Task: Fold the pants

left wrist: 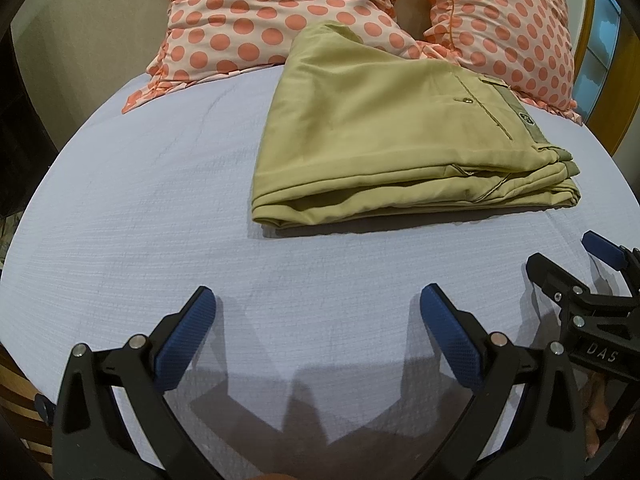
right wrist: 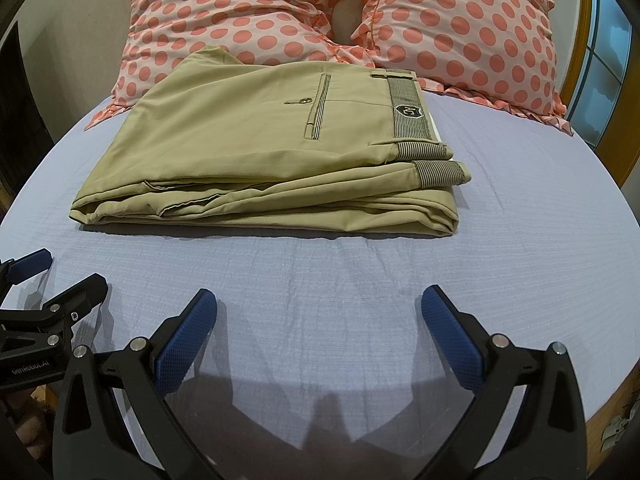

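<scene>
Resting folded on the bed, the pants look finished and both tongs hang empty.

The khaki cotton pants (right wrist: 264,152) lie as a compact stacked rectangle on the pale lilac textured bedsheet (right wrist: 520,240), their far edge touching the peach polka-dot ruffled pillows (right wrist: 460,28), striped waistband and back pocket on top. The left tongs (left wrist: 318,320) and the right tongs (right wrist: 320,320) hover side by side over bare sheet nearer than the bundle, each spread wide and gripping nothing. Judging by the layers, the folding step appears complete; at most, the next move would call for a light press to square the slightly uneven near edges, or simply a retreat.
</scene>
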{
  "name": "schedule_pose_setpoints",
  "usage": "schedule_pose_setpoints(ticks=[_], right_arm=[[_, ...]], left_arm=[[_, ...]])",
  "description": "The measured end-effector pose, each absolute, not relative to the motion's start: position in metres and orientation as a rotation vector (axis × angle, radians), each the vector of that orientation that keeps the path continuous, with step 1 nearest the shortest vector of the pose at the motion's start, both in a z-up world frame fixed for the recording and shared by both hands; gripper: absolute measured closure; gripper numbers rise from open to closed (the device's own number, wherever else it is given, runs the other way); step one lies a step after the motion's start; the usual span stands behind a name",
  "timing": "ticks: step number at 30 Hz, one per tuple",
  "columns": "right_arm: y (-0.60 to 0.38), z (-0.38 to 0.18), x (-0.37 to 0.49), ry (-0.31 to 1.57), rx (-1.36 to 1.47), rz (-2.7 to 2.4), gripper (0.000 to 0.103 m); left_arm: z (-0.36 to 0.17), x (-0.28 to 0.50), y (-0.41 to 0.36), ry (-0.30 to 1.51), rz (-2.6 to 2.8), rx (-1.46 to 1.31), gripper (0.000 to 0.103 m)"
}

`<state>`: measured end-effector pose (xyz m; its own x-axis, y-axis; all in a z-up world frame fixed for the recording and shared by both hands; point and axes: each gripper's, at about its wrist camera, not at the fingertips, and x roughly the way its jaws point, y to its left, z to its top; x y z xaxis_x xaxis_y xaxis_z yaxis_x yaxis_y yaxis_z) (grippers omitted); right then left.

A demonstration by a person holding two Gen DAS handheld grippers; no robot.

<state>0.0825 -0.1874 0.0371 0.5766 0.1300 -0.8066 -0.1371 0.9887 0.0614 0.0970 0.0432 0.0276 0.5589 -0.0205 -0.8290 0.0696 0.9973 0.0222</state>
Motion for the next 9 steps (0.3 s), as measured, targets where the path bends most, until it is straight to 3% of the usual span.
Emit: schedule_pose_setpoints(ticks=[9], right_arm=[[-0.1886, 0.0375, 0.083, 0.944, -0.007, 0.154, 0.001]], left_arm=[[0.0268, 0.0968, 0.0418, 0.973, -0.052, 0.057, 0.002]])
